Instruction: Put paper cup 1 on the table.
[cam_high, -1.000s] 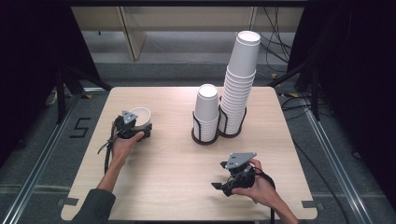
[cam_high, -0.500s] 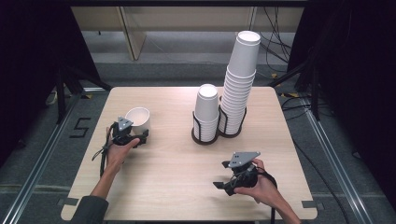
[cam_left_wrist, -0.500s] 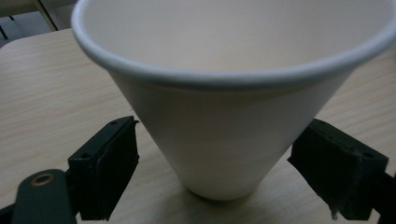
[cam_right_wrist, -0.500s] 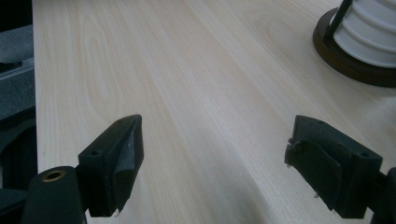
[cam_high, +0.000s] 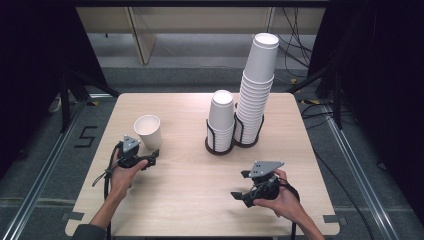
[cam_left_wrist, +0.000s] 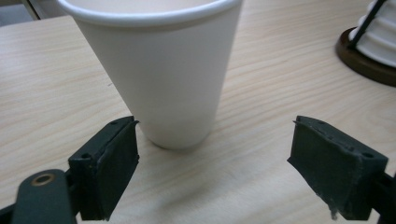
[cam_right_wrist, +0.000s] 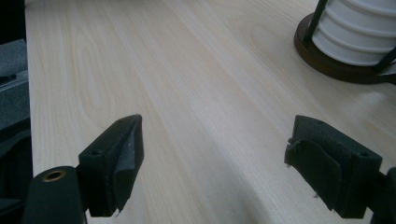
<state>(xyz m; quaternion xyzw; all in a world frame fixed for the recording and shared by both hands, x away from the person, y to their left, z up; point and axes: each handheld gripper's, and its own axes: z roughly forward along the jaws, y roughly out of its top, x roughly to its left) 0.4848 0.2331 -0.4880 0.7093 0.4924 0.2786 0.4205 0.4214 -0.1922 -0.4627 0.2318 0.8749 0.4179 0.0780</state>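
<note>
A single white paper cup (cam_high: 148, 131) stands upright on the left part of the wooden table (cam_high: 185, 185). My left gripper (cam_high: 150, 159) sits just in front of it, open, with the cup (cam_left_wrist: 161, 70) free beyond its jaws. Two dark wire holders at the middle back carry cup stacks: a short stack (cam_high: 221, 120) and a tall leaning stack (cam_high: 256, 85). Near the front right my right gripper (cam_high: 241, 188) rests open over bare wood, a holder base (cam_right_wrist: 343, 65) at its upper right.
The table's front edge lies close to both hands. Dark curtains flank the table on both sides, and floor rails (cam_high: 40, 185) run along its left and right. Cables (cam_high: 320, 107) trail on the floor at the back right.
My left gripper let go of the single cup and drew back toward the front edge, leaving the cup standing. The right gripper stayed put.
</note>
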